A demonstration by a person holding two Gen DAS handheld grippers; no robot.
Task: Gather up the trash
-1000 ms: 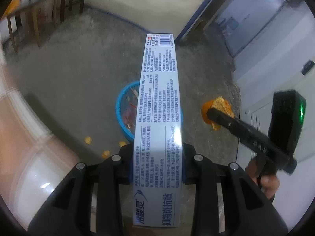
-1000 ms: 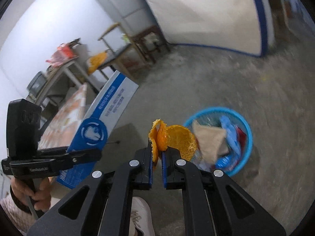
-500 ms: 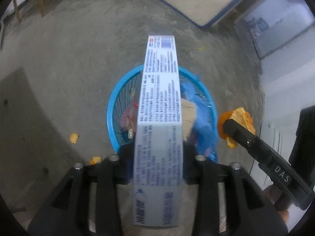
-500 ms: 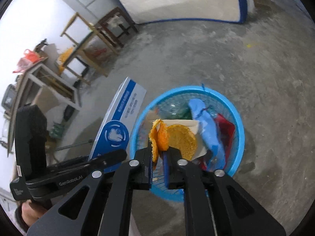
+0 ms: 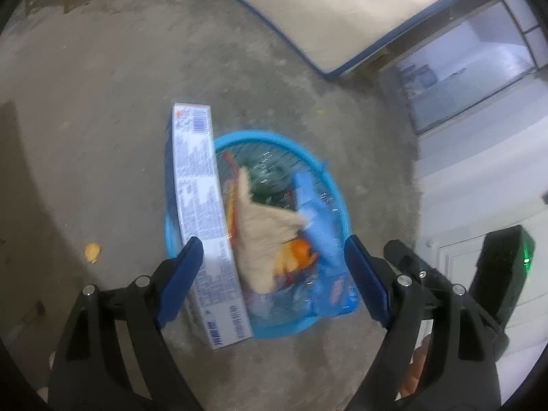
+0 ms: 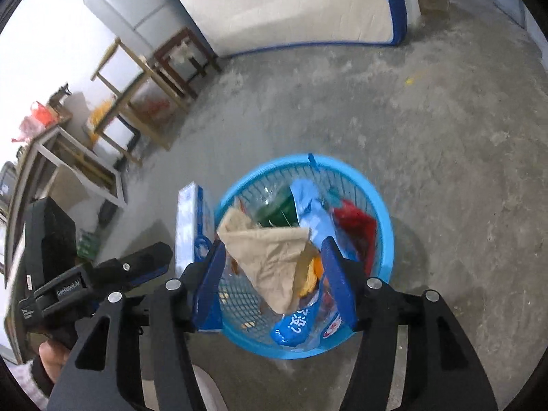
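Both my hand-held grippers, left (image 5: 274, 274) and right (image 6: 274, 274), gape empty above the blue basket (image 5: 337, 202); the toothpaste box (image 5: 202, 202), long axis pointing away, lies nearest my left.

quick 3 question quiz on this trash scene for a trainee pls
1. True or false: the left gripper is shut on the toothpaste box.
2. Where is the orange peel now?
A. in the right gripper
B. in the blue basket
C. on a table
3. Fill in: the box lies at the basket's ____ side, as both views show it.

Key: 1 false, its jaws are open. 2 B. 3 left.
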